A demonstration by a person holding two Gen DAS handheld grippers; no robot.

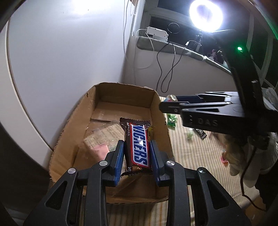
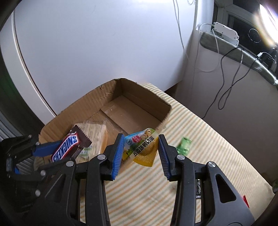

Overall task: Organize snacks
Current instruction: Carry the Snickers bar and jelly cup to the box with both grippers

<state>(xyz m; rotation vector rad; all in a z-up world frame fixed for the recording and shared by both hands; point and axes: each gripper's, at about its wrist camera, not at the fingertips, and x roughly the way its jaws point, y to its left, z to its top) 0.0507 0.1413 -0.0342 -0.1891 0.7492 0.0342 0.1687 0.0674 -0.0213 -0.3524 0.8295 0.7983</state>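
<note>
My left gripper (image 1: 137, 147) is shut on a Snickers bar (image 1: 138, 146) and holds it over the open cardboard box (image 1: 73, 139). The bar and the left gripper also show in the right wrist view (image 2: 65, 147). My right gripper (image 2: 141, 146) is shut on a yellow quail-egg snack pack (image 2: 141, 147), held just above the box's near right edge (image 2: 163, 120). In the left wrist view the right gripper (image 1: 166, 104) sits beside the box's right wall. A clear pack of crackers (image 1: 102, 137) lies inside the box.
The box stands on a striped cloth (image 2: 199, 139) against a white wall. Small green candies (image 1: 172, 120) (image 2: 184, 143) and other wrappers (image 1: 201, 133) lie on the cloth to the right. Cables hang by the window ledge (image 1: 166, 69). A ring light (image 1: 205, 15) glares.
</note>
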